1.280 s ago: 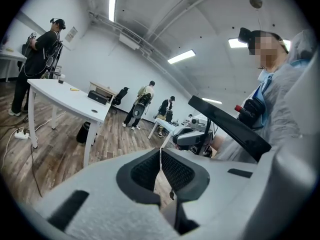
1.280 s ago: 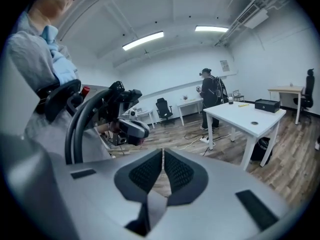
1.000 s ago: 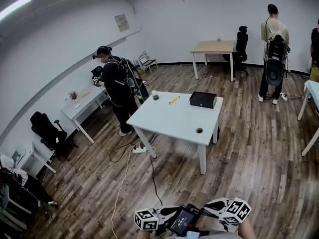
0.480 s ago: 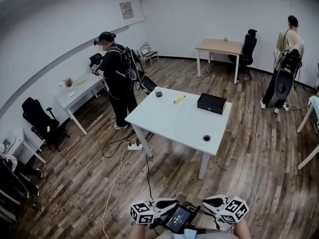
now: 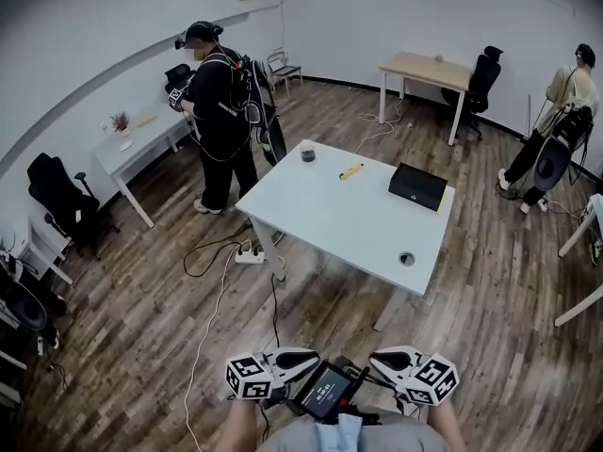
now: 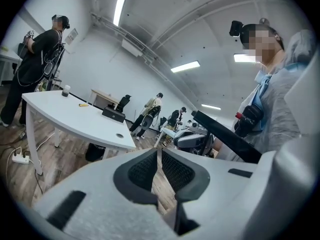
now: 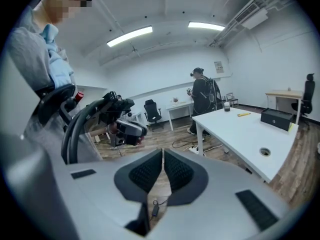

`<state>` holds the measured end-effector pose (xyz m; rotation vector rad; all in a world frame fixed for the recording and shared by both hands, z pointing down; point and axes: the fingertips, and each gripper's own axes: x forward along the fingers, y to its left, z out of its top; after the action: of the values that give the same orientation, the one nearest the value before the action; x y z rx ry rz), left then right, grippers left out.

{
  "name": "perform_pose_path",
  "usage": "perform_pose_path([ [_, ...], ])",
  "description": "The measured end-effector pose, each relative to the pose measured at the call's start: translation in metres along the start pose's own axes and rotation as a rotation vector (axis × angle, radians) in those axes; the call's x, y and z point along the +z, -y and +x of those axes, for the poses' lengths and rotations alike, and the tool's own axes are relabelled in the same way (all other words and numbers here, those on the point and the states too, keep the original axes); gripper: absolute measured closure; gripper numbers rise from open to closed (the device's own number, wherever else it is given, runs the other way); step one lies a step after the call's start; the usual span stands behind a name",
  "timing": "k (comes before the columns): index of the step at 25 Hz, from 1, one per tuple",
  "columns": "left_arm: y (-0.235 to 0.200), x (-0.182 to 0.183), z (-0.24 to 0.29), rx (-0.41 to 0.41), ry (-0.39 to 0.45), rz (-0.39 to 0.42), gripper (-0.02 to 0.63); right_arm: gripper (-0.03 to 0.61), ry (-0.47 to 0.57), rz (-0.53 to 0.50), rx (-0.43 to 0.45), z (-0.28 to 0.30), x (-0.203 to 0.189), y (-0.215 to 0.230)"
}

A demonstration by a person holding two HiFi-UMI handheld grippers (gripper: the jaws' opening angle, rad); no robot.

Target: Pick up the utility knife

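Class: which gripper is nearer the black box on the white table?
Right. In the head view the right gripper sits roughly below the black box; the left gripper is further left. Both hang well short of the white table.

Yellow utility knife (image 5: pixel 351 170) on white table (image 5: pixel 330 224)

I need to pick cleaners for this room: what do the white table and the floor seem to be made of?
The table: probably laminated or painted board, smooth matte white, uniform with no grain. The floor: wood or wood-look planks, brown with visible grain and seams, faint sheen; real or imitation is unclear.
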<state>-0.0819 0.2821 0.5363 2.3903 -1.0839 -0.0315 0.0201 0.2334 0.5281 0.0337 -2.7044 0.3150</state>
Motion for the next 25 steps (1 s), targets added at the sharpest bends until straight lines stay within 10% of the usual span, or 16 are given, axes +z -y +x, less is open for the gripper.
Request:
perform_pose_path([
  [25, -0.127, 0.045, -0.014, 0.100, 0.027, -0.037, 0.594, 0.549, -0.033, -0.017, 0.087, 0.098, 0.057, 0.079],
])
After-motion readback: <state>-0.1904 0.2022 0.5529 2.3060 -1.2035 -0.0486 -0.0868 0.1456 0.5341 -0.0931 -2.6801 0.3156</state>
